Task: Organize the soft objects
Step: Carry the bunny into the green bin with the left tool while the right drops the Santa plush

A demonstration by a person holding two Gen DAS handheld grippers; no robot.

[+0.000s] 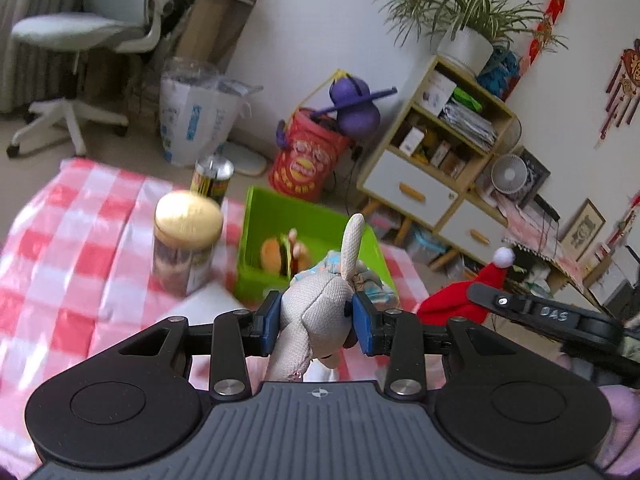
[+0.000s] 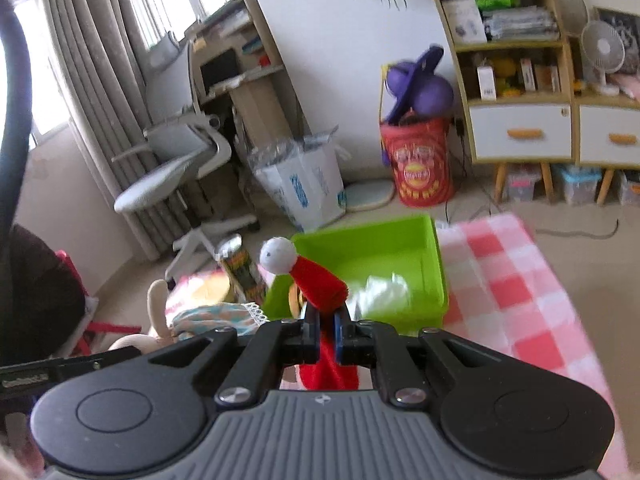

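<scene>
My left gripper [image 1: 316,320] is shut on a beige plush rabbit [image 1: 320,312] in a patterned dress, held above the checked cloth with one ear pointing up. My right gripper [image 2: 327,334] is shut on a red Santa hat [image 2: 322,288] whose white pom-pom [image 2: 277,256] sticks up. The hat [image 1: 460,296] and the right gripper's finger also show at the right of the left wrist view. Behind both stands a green bin [image 1: 280,208] with a plush burger [image 1: 276,254] inside. In the right wrist view the bin [image 2: 400,236] holds something white, and the rabbit [image 2: 160,312] shows at lower left.
A gold-lidded jar [image 1: 186,240] and a yellow-black can [image 1: 212,178] stand on the red-and-white checked tablecloth [image 1: 60,240] left of the bin. Beyond the table are an office chair [image 1: 92,28], a white bag, a red bucket [image 1: 306,156] and a shelf unit [image 1: 440,152].
</scene>
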